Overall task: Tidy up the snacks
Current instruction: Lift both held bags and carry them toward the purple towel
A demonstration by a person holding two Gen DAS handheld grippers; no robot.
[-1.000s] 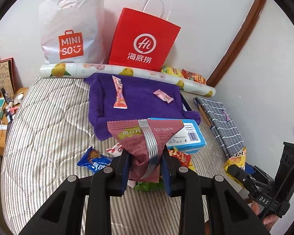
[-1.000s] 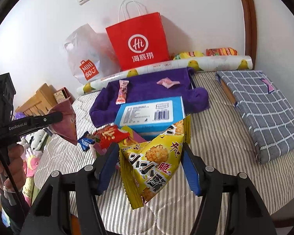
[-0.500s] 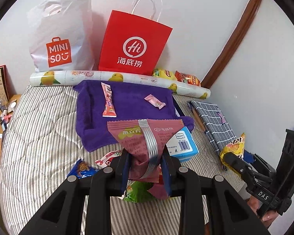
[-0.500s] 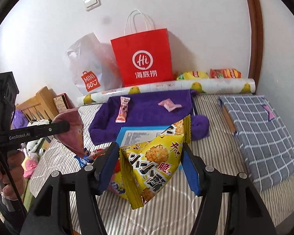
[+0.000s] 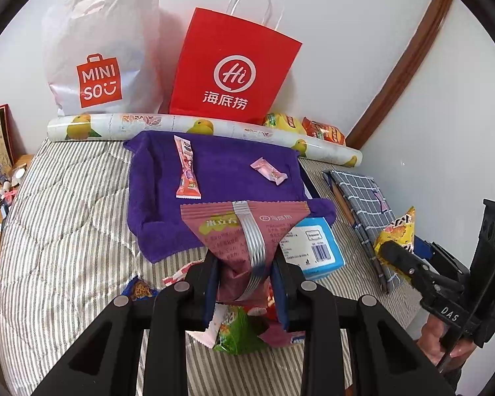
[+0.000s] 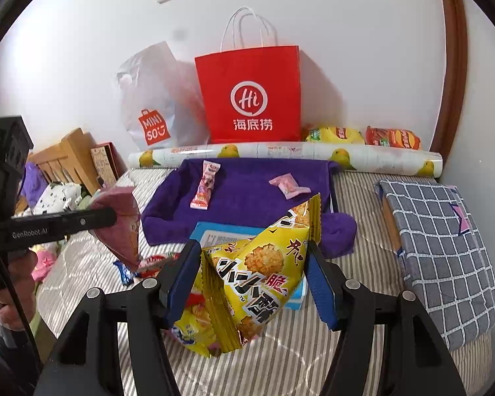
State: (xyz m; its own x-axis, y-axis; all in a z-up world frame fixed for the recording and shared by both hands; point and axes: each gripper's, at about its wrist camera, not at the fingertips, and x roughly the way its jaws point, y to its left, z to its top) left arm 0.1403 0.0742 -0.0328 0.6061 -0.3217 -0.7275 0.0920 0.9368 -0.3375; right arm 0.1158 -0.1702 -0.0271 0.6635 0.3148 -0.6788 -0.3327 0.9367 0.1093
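Left gripper (image 5: 246,277) pinches a maroon snack packet (image 5: 244,231), low centre; the purple towel tray (image 5: 221,168), long side across, lies straight ahead up-frame. Behind: MINISO bag (image 5: 99,49), red "Hi" bag (image 5: 231,66). Right gripper (image 6: 254,283) clamps a yellow snack packet (image 6: 264,264), equally near.
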